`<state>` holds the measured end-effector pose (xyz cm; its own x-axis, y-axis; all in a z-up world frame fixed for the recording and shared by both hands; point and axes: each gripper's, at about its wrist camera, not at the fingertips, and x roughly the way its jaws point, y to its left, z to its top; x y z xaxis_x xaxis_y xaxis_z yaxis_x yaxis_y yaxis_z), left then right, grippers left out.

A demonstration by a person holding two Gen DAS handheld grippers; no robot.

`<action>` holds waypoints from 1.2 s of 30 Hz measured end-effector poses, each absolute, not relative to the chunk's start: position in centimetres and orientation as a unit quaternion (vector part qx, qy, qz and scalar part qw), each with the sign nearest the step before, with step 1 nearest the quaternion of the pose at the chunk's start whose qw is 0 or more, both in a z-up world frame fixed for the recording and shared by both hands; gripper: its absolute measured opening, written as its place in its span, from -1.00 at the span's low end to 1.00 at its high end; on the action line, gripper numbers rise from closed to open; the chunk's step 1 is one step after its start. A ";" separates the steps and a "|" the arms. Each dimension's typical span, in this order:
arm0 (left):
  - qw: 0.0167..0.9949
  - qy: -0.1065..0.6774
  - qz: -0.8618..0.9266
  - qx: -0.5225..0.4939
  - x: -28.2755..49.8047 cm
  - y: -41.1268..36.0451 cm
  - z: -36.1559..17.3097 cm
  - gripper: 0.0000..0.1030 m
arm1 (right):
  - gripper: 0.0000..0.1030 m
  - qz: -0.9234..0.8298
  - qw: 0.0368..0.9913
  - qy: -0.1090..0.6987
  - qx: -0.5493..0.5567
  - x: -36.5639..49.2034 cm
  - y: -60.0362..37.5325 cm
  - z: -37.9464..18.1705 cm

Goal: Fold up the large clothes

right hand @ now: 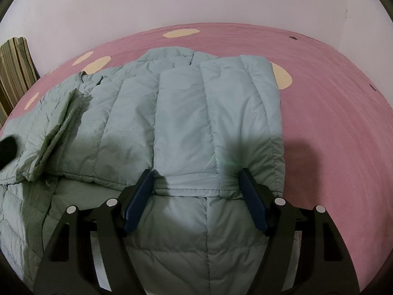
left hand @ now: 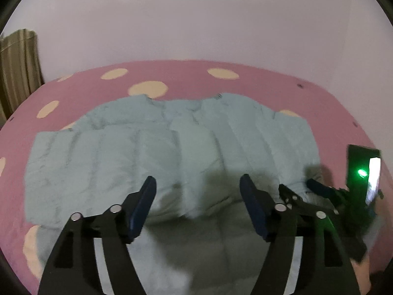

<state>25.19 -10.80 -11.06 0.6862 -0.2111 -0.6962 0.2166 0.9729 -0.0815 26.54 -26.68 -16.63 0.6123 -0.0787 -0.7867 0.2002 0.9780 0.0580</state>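
Note:
A pale blue-green quilted puffer jacket lies spread on a pink bedsheet with cream dots. My left gripper hovers open over the jacket's near part, with nothing between its blue pads. To its right, my right gripper shows at the jacket's right edge, with a green light on its body. In the right wrist view a folded-over panel of the jacket lies flat. My right gripper stands open, its fingers on either side of that panel's near hem and not pinching it.
A plain pale wall stands behind the bed. A striped olive curtain hangs at far left. Bare pink sheet stretches to the right of the jacket. A dark shape pokes in at the left edge of the right wrist view.

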 end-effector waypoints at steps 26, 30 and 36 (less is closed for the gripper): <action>0.924 0.378 0.050 -0.041 23.1 6.4 -11.6 0.38 | -0.92 0.027 0.909 0.400 0.117 30.4 -17.2 -9.3; 0.926 0.373 0.043 -0.033 24.6 5.9 -11.0 0.38 | -0.92 -0.023 0.919 0.380 0.104 29.8 -21.4 -7.9; 0.925 0.379 0.034 -0.011 27.1 3.9 -11.4 0.38 | -0.92 -0.085 0.902 0.408 0.110 29.2 -28.0 -10.7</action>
<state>27.12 3.90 -11.36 0.7099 0.0552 -0.7021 -0.0723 0.9974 0.0053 29.22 -28.01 -10.71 0.6518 -0.0638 -0.7557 0.2439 0.9611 0.1293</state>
